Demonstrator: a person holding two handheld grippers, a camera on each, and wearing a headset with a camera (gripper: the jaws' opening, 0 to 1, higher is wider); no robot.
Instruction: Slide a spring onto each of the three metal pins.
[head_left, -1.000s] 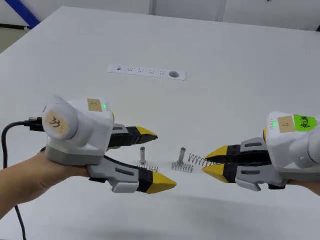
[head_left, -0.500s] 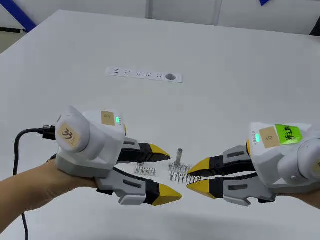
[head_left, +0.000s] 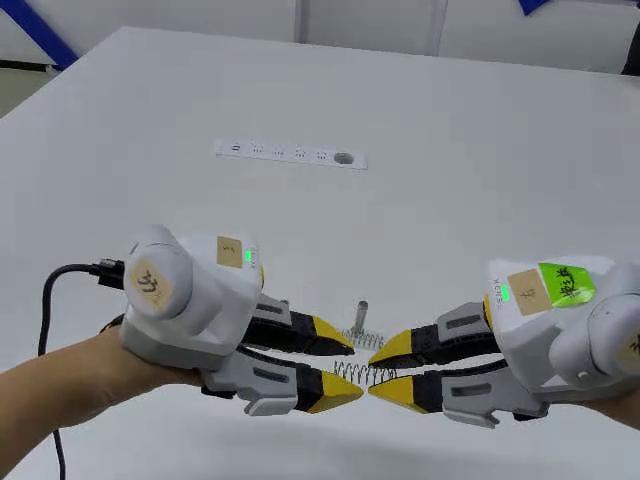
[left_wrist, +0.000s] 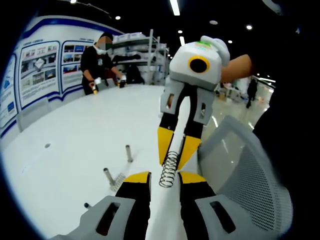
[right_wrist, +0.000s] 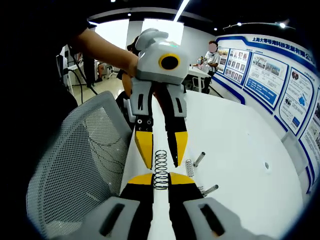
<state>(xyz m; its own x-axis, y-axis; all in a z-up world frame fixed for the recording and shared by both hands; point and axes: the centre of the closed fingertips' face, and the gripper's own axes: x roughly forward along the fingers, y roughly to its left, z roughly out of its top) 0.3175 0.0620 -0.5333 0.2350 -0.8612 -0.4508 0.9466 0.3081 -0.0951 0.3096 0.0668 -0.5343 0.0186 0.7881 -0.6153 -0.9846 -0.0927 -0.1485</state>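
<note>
Clamping spring (head_left: 350, 373) endwise in right gripper (head_left: 372, 374) jaws, long axis aimed between left gripper's (head_left: 355, 369) parted jaws, upright pin (head_left: 361, 313) just beyond.

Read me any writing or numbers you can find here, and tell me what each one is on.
"33", perhaps, handwritten: on the round sticker of the left tool.
On the left tan label, same tool: one mark, unreadable.
On the right tan label of the right tool: one handwritten figure, unclear.
On the green label beside it: handwritten characters, too blurred.
On the wall posters: headings too small to read.
</note>
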